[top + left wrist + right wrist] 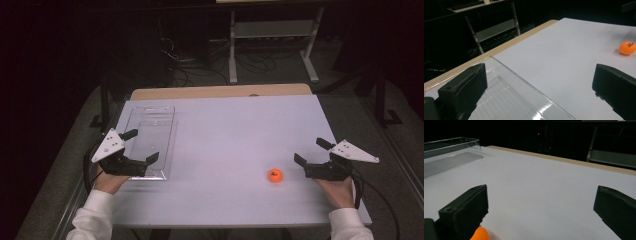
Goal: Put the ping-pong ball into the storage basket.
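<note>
Orange ball (274, 175) just beside the wide-open right gripper (311, 152), left gripper (141, 145) likewise spread, well apart from it.

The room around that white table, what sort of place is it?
Likely a lab or workshop. Loose cables trail on the floor behind the table, a metal-framed bench stands beyond, and the surroundings are kept dark.

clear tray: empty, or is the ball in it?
Empty. The clear plastic rectangular tray shows just its bare ribbed floor, and the small orange ball lies out on the white table, near the right tongs.
</note>
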